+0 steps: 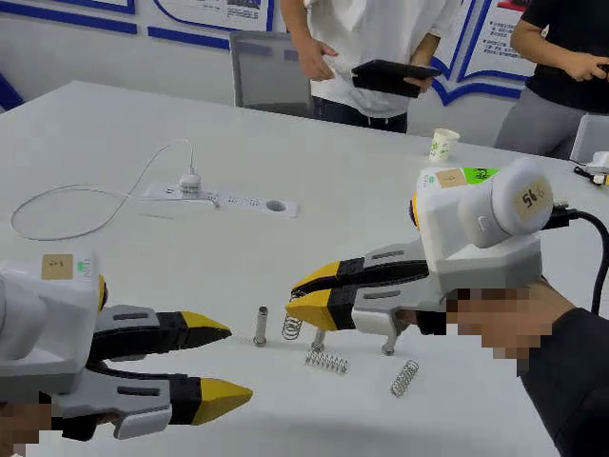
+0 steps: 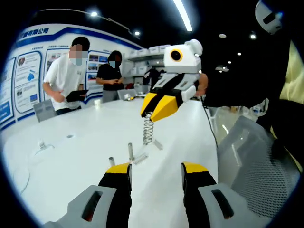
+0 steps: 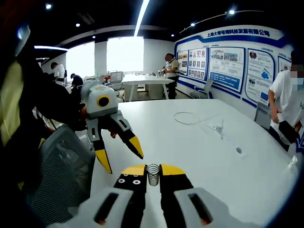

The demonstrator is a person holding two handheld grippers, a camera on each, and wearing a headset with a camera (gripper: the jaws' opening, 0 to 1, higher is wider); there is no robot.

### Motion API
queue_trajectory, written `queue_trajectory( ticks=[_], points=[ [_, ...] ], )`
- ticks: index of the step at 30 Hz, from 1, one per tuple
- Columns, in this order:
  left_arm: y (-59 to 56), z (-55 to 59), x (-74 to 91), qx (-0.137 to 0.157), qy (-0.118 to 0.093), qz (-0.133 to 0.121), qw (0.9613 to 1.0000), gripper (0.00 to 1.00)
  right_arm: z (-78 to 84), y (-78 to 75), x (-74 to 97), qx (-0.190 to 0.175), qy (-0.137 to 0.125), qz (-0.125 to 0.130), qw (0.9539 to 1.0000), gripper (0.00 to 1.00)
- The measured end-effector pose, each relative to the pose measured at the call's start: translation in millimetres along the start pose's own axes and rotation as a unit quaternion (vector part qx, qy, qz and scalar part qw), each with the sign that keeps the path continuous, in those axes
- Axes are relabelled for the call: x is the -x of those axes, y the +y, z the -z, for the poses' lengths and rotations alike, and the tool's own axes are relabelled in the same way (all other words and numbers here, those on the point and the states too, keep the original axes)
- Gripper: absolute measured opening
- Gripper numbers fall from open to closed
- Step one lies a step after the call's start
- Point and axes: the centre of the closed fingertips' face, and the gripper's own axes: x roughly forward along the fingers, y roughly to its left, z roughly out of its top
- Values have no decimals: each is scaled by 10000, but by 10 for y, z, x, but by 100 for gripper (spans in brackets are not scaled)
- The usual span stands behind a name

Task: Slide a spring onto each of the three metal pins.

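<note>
**Held spring hangs just right of the left pin**

Your right gripper (image 1: 291, 295) pinches the top end of a spring (image 1: 292, 327), which hangs below the tips with its long axis close to upright. The left pin (image 1: 261, 326) stands upright on the table (image 1: 143, 124), just left of that spring and apart from it. A middle pin (image 1: 318, 340) and a right pin (image 1: 388, 345) stand under the right gripper's body. Two loose springs (image 1: 326, 361) lie flat, nearer you. Your left gripper (image 1: 238, 360) hovers near left, jaws spread and empty. The next move likely calls for shifting the spring left until both axes line up, then lowering it
</note>
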Motion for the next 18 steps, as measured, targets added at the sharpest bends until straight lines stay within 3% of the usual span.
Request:
queue_trajectory(
  ticks=[8,18],
  points=[
    [43,50,89,114,-2,-190,9998,46,-8,-276,-135,-67,-59,270,9996,11],
    [59,117,108,297,-50,-333,9990,50,9,-507,-332,-54,-88,506,9987,11]
  ],
)
